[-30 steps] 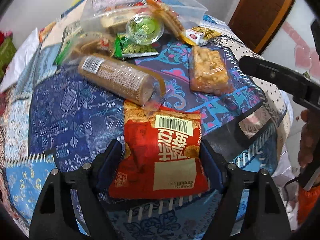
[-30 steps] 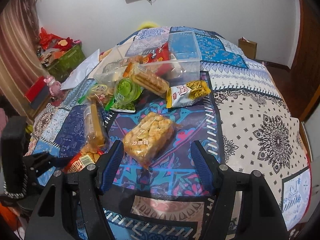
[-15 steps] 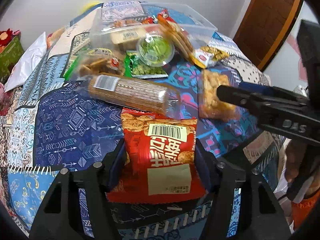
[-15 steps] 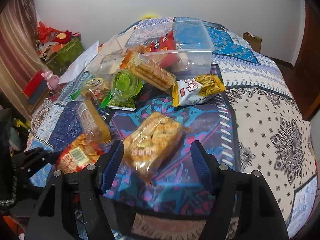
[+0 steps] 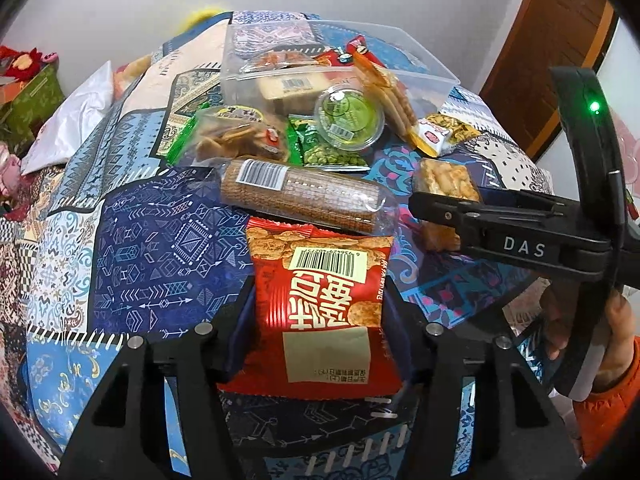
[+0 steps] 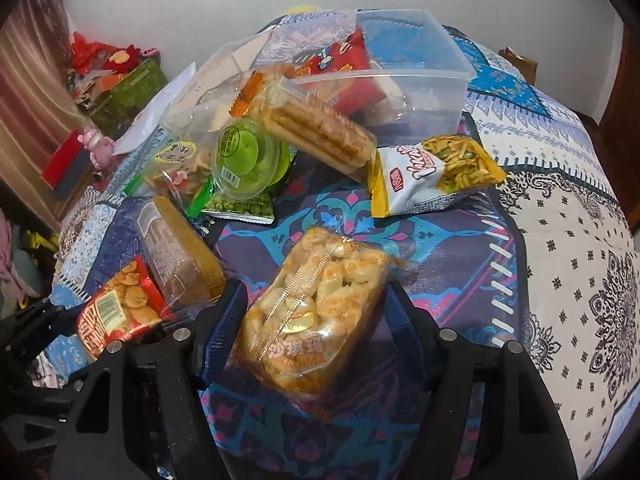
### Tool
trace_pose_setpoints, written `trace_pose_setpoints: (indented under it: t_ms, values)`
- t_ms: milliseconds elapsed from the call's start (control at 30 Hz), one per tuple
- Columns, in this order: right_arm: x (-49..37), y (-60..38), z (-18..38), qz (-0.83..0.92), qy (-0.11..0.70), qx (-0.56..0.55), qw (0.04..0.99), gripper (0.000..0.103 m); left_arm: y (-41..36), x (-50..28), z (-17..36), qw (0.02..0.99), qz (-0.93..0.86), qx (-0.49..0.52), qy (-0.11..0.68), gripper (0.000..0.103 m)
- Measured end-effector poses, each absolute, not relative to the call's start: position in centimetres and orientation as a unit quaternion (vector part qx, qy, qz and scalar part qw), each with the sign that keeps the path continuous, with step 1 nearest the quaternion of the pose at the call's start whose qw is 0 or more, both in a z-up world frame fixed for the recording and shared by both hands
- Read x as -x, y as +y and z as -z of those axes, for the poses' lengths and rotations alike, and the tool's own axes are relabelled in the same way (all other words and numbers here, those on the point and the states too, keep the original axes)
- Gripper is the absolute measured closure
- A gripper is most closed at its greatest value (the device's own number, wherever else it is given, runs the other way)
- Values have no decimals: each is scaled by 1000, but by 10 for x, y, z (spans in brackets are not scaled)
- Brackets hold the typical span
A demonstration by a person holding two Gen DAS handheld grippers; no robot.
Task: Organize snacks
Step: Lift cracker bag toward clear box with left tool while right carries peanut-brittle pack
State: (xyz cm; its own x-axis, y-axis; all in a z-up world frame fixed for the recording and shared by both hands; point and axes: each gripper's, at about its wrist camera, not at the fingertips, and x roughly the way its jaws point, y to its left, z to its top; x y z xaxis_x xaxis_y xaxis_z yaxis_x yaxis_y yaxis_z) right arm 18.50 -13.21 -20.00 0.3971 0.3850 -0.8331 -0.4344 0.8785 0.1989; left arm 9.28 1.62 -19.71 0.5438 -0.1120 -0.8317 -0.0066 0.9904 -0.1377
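1. Left claw (image 5: 322, 320): closed in on red snack bag (image 5: 320, 312), blue pads pressing both long sides, bag pinched and bulging between them. Bag low over the quilted bed cover (image 5: 160, 248), far edge next to the brown cracker sleeve (image 5: 304, 196); lifted or resting cannot be told.
2. Right claw (image 6: 316, 320): set astride the clear pack of golden puffed squares (image 6: 316, 312), left pad touching the wrapper, right pad just beside it; not fully clamped, true grip cannot be confirmed.
3. Destination judged to be the clear plastic tub (image 6: 460, 76) at the far side of the bed, already partly filled with packets.
4. Step in hand, judged: securing both packs for carry to the tub. Recommended: squeeze only until film stops sliding; contents brittle. Lift straight up before travelling, clearing the cracker sleeve and the green lidded cup (image 6: 244, 156) lying in the path.
5. Recommended: stagger the two carries, since both claws sit close together and the tub opening is narrow.
6. Materials: red bag glossy foil, air-filled, pillow-shaped, likely slippery. Puffed-square pack thin transparent film over a lumpy rigid block. Cracker sleeve cylindrical, crinkled cellophane. Yellow-and-white chip packet (image 6: 432, 176) flat, matt. Tub rigid, smooth, rectangular. Bed cover soft printed cloth, yielding under load.
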Motion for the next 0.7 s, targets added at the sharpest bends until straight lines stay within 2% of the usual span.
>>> trace_pose_setpoints:
  t_ms: [233,700]
  values:
    - [-179,-138,197,-248,482,20,840,44,30,-88,189,881,10,74,467,46]
    - [-170,-147,154,-252,429,13,867,45,46,-93,140,909,-10,81,410,46]
